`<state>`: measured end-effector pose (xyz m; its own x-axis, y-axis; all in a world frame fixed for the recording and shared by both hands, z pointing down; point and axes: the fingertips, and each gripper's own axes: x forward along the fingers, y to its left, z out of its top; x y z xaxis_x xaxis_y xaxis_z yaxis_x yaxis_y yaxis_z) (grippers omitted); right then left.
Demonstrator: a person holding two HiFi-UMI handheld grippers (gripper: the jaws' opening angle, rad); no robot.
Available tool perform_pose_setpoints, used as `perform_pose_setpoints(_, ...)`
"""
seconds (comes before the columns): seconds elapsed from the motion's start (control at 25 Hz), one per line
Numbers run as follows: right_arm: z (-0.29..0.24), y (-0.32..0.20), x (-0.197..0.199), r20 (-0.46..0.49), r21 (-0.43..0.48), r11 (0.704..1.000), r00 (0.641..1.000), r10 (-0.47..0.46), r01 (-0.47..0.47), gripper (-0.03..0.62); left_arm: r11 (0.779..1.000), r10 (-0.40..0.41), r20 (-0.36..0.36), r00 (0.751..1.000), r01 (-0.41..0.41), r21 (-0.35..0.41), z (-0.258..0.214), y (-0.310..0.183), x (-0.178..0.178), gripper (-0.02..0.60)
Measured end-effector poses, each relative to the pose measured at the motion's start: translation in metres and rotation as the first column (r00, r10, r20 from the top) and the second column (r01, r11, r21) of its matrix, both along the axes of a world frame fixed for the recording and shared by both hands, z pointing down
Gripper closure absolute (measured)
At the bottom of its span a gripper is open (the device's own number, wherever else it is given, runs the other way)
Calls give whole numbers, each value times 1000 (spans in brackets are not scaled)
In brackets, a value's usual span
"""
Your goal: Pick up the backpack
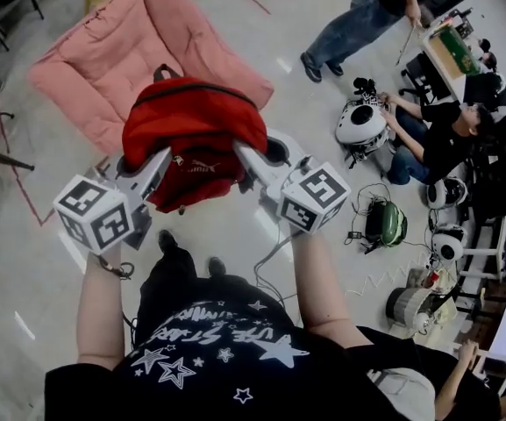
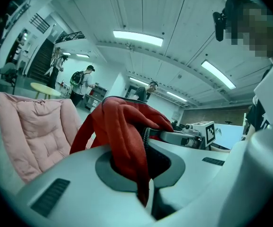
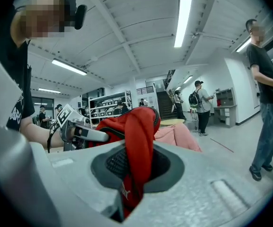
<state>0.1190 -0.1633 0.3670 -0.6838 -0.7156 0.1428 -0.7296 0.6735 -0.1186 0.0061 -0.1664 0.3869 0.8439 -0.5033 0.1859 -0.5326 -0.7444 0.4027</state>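
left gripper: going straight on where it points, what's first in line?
The red backpack: the left gripper is already shut on its fabric, bulk right ahead. Beyond it, can't tell.
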Motion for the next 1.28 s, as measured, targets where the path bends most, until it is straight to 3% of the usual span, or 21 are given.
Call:
perform_pose_setpoints(0.2,-11,17,3,-5,11,998,998,-62,62,548,997,-68,1,998,68,-20,-9,24,3,551)
perform_pose_setpoints(0.4,-6,83,26,3,19,990,991,-137,137,548,989,-144,-12,989,144,-46,0,96,26,551)
perform_pose_setpoints(0.6,4,115,36,30,11,983,983,-184,184,548,981,-186,15,982,187,-61,8,136,37,551)
perform_pose_setpoints(0.96,9,141,38,46,-4,983,982,-184,185,548,980,-177,31,984,179,-85,10,160,38,551)
perform_pose_setpoints(1.28,-3,168,23,31,17,991,991,-130,130,548,991,-128,32,991,130,-43,1,180,22,551)
